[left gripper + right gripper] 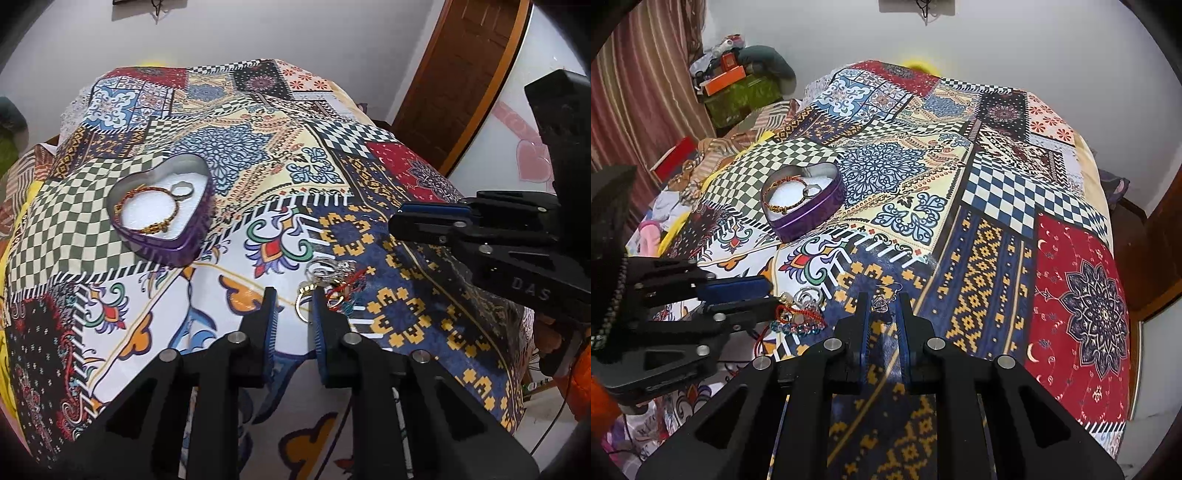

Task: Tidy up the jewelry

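A purple heart-shaped tin (173,254) (812,218) sits open on the patterned cloth, holding a red-gold bracelet (147,212) (783,195) and a silver ring (183,191) (812,191). A small pile of jewelry (332,277) (799,310) lies on the cloth: silver rings, a gold ring, a red cord, blue beads. My left gripper (293,295) (772,291) is open, its fingertips at the pile's near edge. My right gripper (883,301) (397,221) is open, with a small earring (881,303) lying between its fingertips.
The patchwork cloth (997,184) covers a raised surface that drops off at the right and the near edge. Boxes and clothes (738,85) are stacked at the far left by a curtain. A wooden door (461,74) stands at the right.
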`<state>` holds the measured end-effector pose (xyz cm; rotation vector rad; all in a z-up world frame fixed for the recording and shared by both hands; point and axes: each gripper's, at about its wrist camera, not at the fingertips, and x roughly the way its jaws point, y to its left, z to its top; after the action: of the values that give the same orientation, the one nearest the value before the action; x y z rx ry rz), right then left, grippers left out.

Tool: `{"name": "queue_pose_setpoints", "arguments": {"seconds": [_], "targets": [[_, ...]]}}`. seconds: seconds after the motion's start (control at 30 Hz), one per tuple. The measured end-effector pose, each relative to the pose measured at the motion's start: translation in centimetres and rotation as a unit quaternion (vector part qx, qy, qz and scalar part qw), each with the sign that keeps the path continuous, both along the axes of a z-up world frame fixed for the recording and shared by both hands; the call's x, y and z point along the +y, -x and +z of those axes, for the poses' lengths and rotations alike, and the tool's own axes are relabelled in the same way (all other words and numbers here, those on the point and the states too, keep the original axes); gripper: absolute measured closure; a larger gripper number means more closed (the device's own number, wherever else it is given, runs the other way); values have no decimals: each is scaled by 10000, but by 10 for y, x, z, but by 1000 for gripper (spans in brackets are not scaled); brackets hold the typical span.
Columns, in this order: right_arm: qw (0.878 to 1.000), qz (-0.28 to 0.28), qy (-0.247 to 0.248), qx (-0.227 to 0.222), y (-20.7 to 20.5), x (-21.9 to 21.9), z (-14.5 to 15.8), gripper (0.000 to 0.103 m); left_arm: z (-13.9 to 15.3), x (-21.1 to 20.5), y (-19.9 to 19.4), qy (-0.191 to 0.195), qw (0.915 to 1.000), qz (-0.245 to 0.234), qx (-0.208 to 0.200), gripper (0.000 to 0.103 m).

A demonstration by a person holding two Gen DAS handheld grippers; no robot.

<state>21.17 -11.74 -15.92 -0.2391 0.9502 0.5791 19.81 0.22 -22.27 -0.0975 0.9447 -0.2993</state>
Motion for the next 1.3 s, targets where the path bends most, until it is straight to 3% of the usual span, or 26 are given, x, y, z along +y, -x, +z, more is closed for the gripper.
{"name": "queue_pose_setpoints", "arguments": {"seconds": [0.07,0.2,0.8,1.3], "targets": [[10000,-20,-31,-6,1,-2,1,91,-1,-1,-2,29,10000,7,26,100],[9999,-55,-98,-18,4,-5,3,91,0,2,-1,133,9999,89,20,101],[9990,-88,-269,-350,17,12,36,91,57,38,30,-24,9959,490,-764,101],[9977,28,-280,-614,22,54,55,91,86,87,27,-79,9907,853,-1053,101]]}}
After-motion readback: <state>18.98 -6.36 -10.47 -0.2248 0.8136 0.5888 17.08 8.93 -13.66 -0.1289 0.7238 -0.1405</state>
